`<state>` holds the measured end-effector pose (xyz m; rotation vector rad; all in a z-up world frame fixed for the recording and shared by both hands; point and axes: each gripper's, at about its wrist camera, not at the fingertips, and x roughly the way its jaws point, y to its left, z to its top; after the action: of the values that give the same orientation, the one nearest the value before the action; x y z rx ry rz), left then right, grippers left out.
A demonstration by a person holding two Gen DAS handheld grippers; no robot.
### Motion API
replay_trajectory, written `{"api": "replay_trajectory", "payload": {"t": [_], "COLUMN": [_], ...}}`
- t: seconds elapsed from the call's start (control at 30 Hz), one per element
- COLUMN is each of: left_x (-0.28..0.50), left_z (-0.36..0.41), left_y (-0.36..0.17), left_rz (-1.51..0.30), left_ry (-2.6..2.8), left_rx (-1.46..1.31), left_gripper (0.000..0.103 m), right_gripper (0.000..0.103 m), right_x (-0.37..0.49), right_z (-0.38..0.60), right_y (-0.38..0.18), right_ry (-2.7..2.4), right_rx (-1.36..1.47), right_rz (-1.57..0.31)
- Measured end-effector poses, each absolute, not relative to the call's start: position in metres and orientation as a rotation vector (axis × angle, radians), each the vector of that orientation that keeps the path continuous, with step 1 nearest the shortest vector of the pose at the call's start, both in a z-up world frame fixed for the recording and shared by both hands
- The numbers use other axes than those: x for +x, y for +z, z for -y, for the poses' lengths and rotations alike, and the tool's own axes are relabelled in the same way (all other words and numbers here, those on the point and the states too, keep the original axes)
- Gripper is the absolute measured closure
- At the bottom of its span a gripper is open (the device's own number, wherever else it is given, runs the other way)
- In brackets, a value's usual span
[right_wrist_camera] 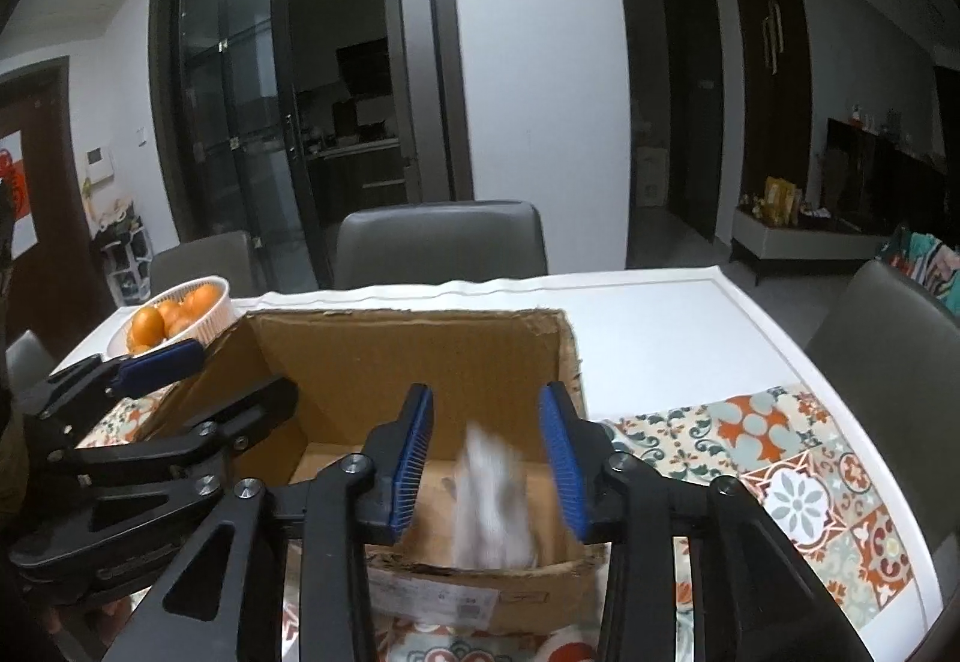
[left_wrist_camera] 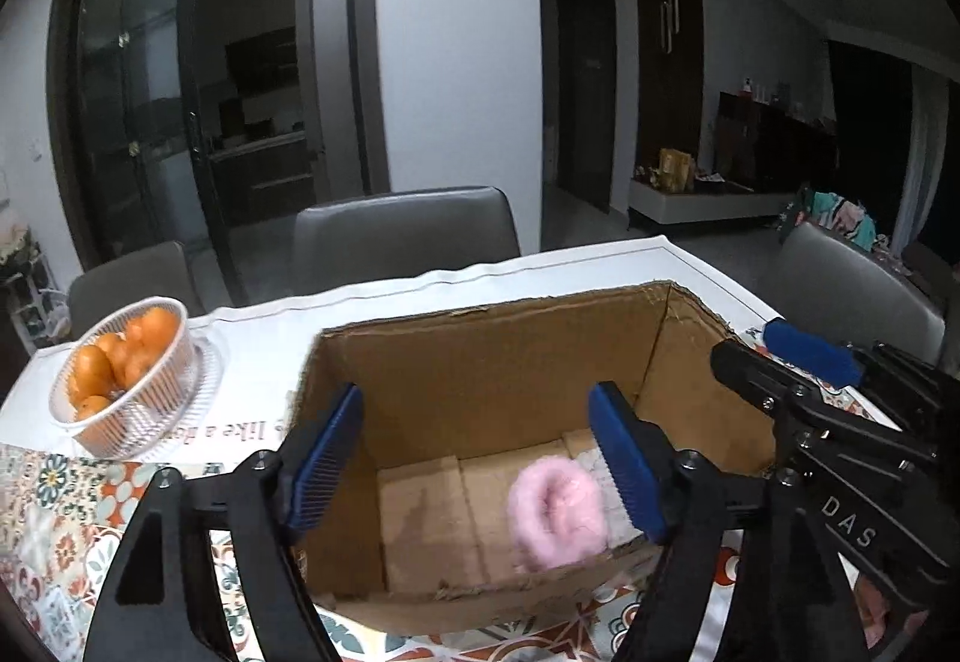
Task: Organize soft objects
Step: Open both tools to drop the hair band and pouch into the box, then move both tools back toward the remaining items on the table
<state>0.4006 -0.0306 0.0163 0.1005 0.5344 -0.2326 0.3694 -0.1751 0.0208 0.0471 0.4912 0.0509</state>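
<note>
An open cardboard box (left_wrist_camera: 498, 356) stands on the table; it also shows in the right wrist view (right_wrist_camera: 408, 350). A fluffy pink soft object (left_wrist_camera: 555, 518) is inside the box, blurred, below my left gripper (left_wrist_camera: 480, 464), which is open and empty above the box. A white-grey soft object (right_wrist_camera: 495, 494) is blurred in the box between the jaws of my right gripper (right_wrist_camera: 486, 458), which is open and not touching it. The right gripper also shows in the left wrist view (left_wrist_camera: 804, 362), at the box's right side.
A white basket of oranges (left_wrist_camera: 129, 374) stands left of the box, also seen in the right wrist view (right_wrist_camera: 174, 323). A patterned tile-print cloth (right_wrist_camera: 798, 470) covers the near table. Grey chairs (left_wrist_camera: 408, 230) stand around the white table (right_wrist_camera: 690, 326).
</note>
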Motion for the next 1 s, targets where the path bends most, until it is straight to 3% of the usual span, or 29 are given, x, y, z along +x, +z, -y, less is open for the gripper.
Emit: {"api": "replay_trajectory", "payload": {"t": [0.1,0.27,1.0], "left_x": [0.392,0.368,0.249], "left_z": [0.025,0.021,0.014], "left_y": [0.021,0.032,0.058], "left_rz": [-0.507,-0.47,-0.398], "left_ry": [-0.202,-0.158,-0.118], "left_rx": [0.106,0.121,0.146], "left_gripper": [0.021,0.018,0.015], "right_gripper": [0.054,0.05,0.041], "right_x": [0.361,0.342,0.239], "right_z": [0.175,0.18,0.186], "right_y": [0.026,0.037,0.056], "right_ry": [0.031,0.02,0.036], "right_rx": [0.046,0.061,0.114], "right_rz": [-0.477,-0.452,-0.39]}}
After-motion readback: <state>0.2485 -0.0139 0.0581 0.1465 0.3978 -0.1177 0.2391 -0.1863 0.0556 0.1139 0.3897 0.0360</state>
